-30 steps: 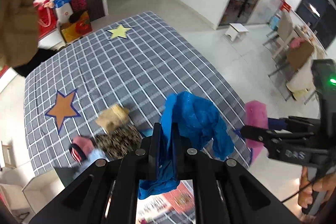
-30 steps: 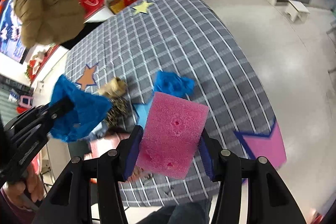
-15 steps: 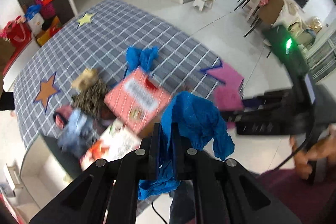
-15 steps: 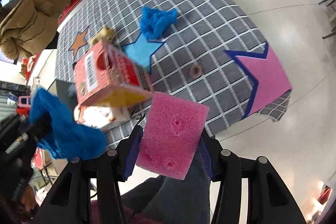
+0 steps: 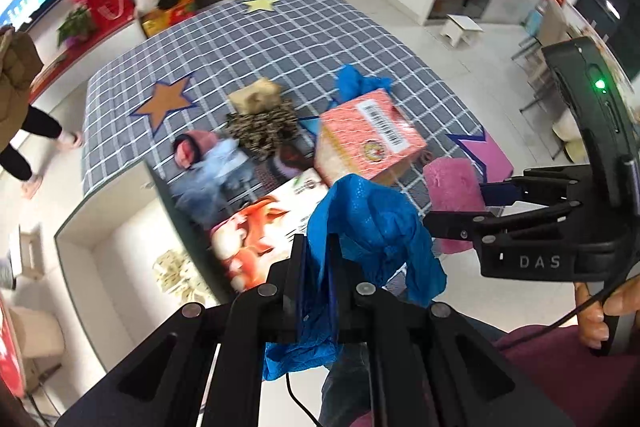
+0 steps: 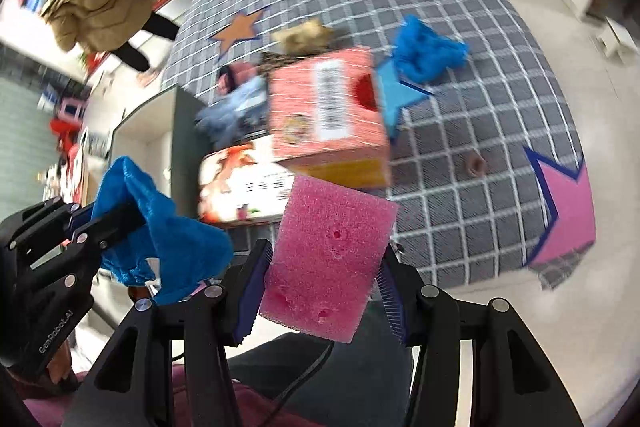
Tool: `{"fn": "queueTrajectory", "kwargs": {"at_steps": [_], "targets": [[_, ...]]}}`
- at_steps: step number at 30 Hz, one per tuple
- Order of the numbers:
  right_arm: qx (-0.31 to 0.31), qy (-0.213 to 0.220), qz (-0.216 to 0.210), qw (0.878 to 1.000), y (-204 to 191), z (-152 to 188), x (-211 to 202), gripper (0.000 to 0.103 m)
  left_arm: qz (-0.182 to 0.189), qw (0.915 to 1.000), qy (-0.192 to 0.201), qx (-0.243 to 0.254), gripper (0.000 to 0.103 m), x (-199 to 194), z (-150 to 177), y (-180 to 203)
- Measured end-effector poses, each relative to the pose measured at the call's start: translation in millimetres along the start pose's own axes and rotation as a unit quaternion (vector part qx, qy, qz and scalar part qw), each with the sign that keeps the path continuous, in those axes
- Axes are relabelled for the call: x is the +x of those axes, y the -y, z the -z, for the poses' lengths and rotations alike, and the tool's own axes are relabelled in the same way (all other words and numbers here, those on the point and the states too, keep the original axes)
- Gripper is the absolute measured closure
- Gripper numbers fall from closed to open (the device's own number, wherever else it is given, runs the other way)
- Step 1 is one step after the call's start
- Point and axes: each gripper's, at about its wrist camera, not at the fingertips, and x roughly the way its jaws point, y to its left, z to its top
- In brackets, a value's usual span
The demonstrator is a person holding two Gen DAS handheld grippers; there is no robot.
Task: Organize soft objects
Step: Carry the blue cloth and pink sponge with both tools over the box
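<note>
Both sets of jaws are loaded. On my left gripper [image 5: 316,267] they are pinched almost together on a crumpled blue plastic cover [image 5: 372,227], which bulges above them and hangs below. On my right gripper [image 6: 320,279] they stand about as wide as the pink foam sponge block [image 6: 326,259] gripped between them.

Both loads hang in the air on my side of the pink cardboard box [image 6: 326,107], short of the grey checked cloth [image 6: 460,39], which drapes what I take for a desk. I judge the job barely half done: beyond the box lies a second blue plastic cover [image 6: 426,49], and on its left a tan plush toy [image 5: 256,97], a leopard-print fabric piece [image 5: 264,125] and a pale blue garment [image 5: 212,175]. I cannot tell whether anything is already inside the box.
</note>
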Motion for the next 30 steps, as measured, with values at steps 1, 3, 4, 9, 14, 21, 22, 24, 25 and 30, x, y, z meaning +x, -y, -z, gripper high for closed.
{"fn": "queueTrajectory", "kwargs": {"at_steps": [1,3,4,9,14,21,22,24,25,30], "targets": [[-0.012,-0.001,0.001,1.0,-7,-1,1,0.05,-0.003,1.0,0.001,-0.008,0.093,-2,3,-4],[-0.03,-0.003,-0.001,1.0,-18,-3,3,0.05,-0.008,0.9996,0.006,-0.026,0.093,-6,8,-14],[-0.04,-0.004,-0.001,0.999,-24,-3,5,0.05,-0.01,0.9994,0.007,-0.033,0.093,-7,11,-17],[-0.082,-0.012,-0.002,0.997,-49,-4,12,0.05,-0.02,0.9974,0.009,-0.069,0.093,-14,27,-36],[-0.106,-0.019,-0.001,0.994,-64,-2,16,0.05,-0.026,0.9947,0.014,-0.098,0.093,-19,38,-47],[-0.135,-0.03,0.007,0.99,-80,-2,22,0.05,-0.025,0.988,0.019,-0.151,0.093,-21,53,-62],[-0.138,-0.031,0.008,0.99,-81,-2,22,0.05,-0.026,0.987,0.02,-0.157,0.093,-22,55,-64],[-0.145,-0.032,0.01,0.989,-84,-3,21,0.05,-0.028,0.9845,0.022,-0.172,0.093,-22,58,-70],[-0.147,-0.032,0.011,0.989,-86,-3,21,0.05,-0.029,0.9833,0.023,-0.178,0.093,-23,59,-71],[-0.158,-0.03,0.009,0.987,-93,-4,19,0.05,-0.038,0.9757,0.03,-0.214,0.093,-26,68,-88]]}}
